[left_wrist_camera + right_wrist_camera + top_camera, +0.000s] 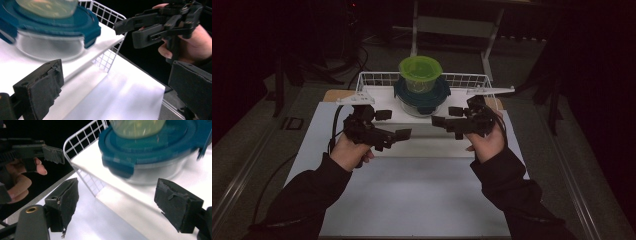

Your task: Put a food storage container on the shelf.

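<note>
A clear glass container with a teal clip lid (422, 97) stands on a white platform inside a white wire basket (374, 78) at the back middle of the table. A smaller container with a green lid (420, 70) is stacked on it. My left gripper (393, 125) is open in front of the basket, left of the containers. My right gripper (447, 116) is open opposite it on the right. In the left gripper view my jaws (116, 87) stand wide apart below the teal lid (50, 27). In the right gripper view the open gripper (120, 202) faces the teal lid (150, 147).
A white mat (412, 200) covers the table in front of the basket. The basket's wire wall (110, 15) rises at the platform's edge. Dark floor, cables and a grey metal frame (452, 25) lie beyond the table.
</note>
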The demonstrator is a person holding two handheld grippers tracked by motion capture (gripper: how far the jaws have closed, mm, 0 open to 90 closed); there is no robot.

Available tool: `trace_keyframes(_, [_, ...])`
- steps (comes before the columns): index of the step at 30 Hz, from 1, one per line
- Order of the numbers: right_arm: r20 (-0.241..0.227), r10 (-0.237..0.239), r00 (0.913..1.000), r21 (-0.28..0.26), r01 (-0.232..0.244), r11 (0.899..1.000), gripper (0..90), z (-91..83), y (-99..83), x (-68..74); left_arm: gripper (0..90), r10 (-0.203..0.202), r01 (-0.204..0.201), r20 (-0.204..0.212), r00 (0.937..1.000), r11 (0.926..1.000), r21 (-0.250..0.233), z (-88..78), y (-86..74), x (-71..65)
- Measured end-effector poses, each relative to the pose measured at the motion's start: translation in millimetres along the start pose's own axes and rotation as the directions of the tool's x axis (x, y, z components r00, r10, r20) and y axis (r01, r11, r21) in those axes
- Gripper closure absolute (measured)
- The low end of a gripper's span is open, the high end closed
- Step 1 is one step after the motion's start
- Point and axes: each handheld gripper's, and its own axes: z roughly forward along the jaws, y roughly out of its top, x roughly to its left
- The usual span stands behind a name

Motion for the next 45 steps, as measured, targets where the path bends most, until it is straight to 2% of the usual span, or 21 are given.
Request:
trace_keyframes(2, [-0.008, -0.001, 1.0000, 0.008, 0.001, 1.000, 19.1, 1.5, -9.2, -1.5, 0.0, 0.001, -0.001, 0.003, 1.0000, 1.0000, -0.003, 0.5, -6.6, -1.1])
trace_keyframes(5, [0.002, -0.034, 0.9994, 0.017, 0.034, 0.999, 19.1, 3.2, -21.6, -1.8, 0.0, 0.006, -0.006, 0.014, 0.9999, 0.9999, 0.009, 2.7, -16.7, -2.2])
trace_keyframes(8, [-0.001, -0.036, 0.9993, 0.007, 0.036, 0.999, 19.1, 3.1, -33.5, -2.9, 0.0, 0.008, -0.008, 0.025, 0.9997, 0.9998, 0.018, 4.6, -26.8, -3.7])
trace_keyframes(14, [0.010, -0.058, 0.9983, 0.021, 0.058, 0.998, 19.1, 5.8, -59.7, -3.1, 0.0, 0.043, -0.043, 0.018, 0.9989, 0.9985, 0.034, 8.6, -49.4, -7.0])
trace_keyframes(19, [0.021, -0.064, 0.9978, 0.023, 0.063, 0.998, 19.1, 9.5, -82.0, -5.5, 0.0, 0.056, -0.057, 0.023, 0.9982, 0.9972, 0.048, 12.5, -66.9, -8.9])
trace_keyframes(26, [0.012, -0.069, 0.9975, 0.026, 0.069, 0.997, 18.3, 16.5, -110.1, -9.0, 0.0, 0.085, -0.089, 0.065, 0.9942, 0.9936, 0.069, 23.2, -90.6, -10.0])
trace_keyframes(32, [0.022, -0.070, 0.9973, 0.048, 0.069, 0.996, 18.2, 20.2, -132.1, -15.6, 0.0, 0.078, -0.083, 0.057, 0.9954, 0.9915, 0.100, 29.0, -110.8, -7.2])
trace_keyframes(36, [0.028, -0.073, 0.9969, 0.067, 0.071, 0.995, 17.4, 22.9, -145.8, -20.7, 0.0, 0.093, -0.097, 0.041, 0.9949, 0.9897, 0.106, 31.1, -124.5, -5.1])
trace_keyframes(45, [0.022, -0.059, 0.9980, 0.098, 0.057, 0.994, 15.4, 26.4, -175.7, -29.6, 0.0, 0.059, -0.062, 0.028, 0.9979, 0.9907, 0.121, 31.0, -148.7, 2.3])
